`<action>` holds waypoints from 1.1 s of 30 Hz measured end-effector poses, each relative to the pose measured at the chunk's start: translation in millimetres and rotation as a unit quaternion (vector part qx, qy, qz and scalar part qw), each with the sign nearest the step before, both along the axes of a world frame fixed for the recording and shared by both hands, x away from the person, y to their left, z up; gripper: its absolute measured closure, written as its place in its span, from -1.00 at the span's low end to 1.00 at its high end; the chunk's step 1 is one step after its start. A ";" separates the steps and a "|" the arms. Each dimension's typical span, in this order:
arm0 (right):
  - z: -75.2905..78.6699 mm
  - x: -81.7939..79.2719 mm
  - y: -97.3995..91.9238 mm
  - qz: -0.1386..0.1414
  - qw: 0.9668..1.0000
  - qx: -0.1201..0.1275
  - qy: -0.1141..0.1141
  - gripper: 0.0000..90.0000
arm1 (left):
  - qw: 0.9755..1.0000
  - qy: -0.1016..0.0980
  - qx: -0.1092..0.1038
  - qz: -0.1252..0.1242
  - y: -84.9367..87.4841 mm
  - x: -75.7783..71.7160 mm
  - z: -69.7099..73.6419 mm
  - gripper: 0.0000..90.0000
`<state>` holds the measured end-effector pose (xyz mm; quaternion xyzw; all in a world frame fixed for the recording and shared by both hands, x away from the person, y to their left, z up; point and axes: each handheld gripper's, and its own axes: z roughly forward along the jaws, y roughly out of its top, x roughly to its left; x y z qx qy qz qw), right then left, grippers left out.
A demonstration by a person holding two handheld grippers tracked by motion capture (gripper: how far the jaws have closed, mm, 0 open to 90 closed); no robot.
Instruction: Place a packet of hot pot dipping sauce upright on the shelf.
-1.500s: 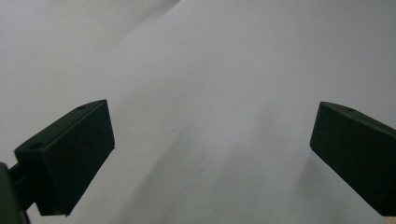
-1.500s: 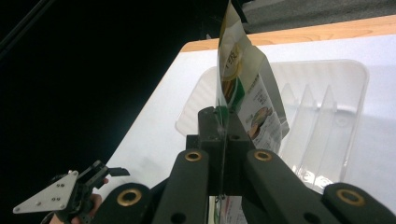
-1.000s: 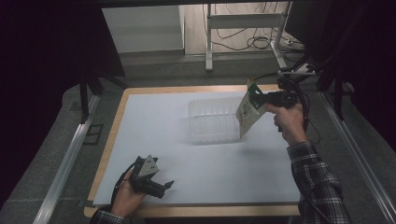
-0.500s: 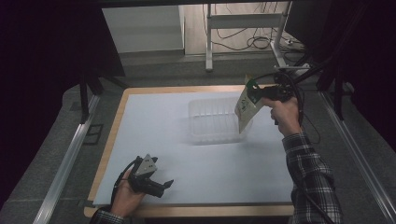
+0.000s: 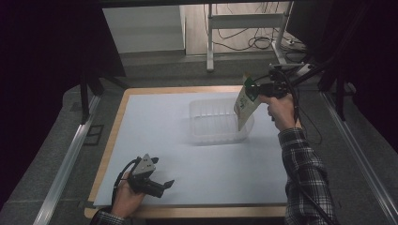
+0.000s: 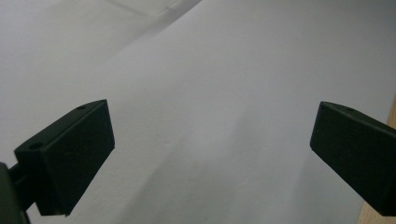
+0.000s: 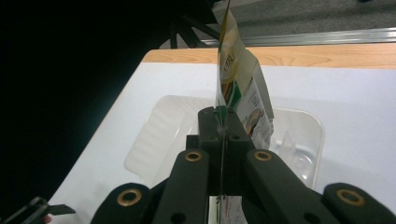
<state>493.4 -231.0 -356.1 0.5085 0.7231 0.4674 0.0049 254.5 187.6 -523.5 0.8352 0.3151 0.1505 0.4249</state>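
High view: right gripper (image 5: 253, 90) clamps pouch (image 5: 244, 107) over tray (image 5: 206, 133); left gripper (image 5: 162, 183) wide open, empty.

Dim room, black surroundings; the white rectangular table sheet (image 5: 197, 154) glows softly, left gripper view blurry up close.

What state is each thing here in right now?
Packet: pinched by its top edge, hanging tilted over the tray.
Clear tray: upright on the table, empty.
Right gripper: fingers shut on the packet.
Left gripper: fingers open, holding nothing, low over the white mat.
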 end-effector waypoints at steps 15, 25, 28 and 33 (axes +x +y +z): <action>-19.1 11.8 8.7 -0.006 1.000 -0.019 0.006 0.99 | 1.000 -0.002 -0.003 -0.007 -0.3 -0.1 -0.3 -1.00; -36.0 15.2 17.8 -0.005 0.999 -0.032 0.014 0.99 | 1.000 0.003 -0.009 -0.005 0.7 0.4 -0.5 -1.00; -41.2 16.0 19.2 -0.007 0.999 -0.037 0.016 0.98 | 1.000 0.006 -0.009 -0.006 0.2 0.6 -0.9 -1.00; -45.6 15.8 18.2 -0.005 1.000 -0.026 0.014 0.98 | 1.000 0.005 -0.012 -0.008 0.3 0.3 -0.3 -1.00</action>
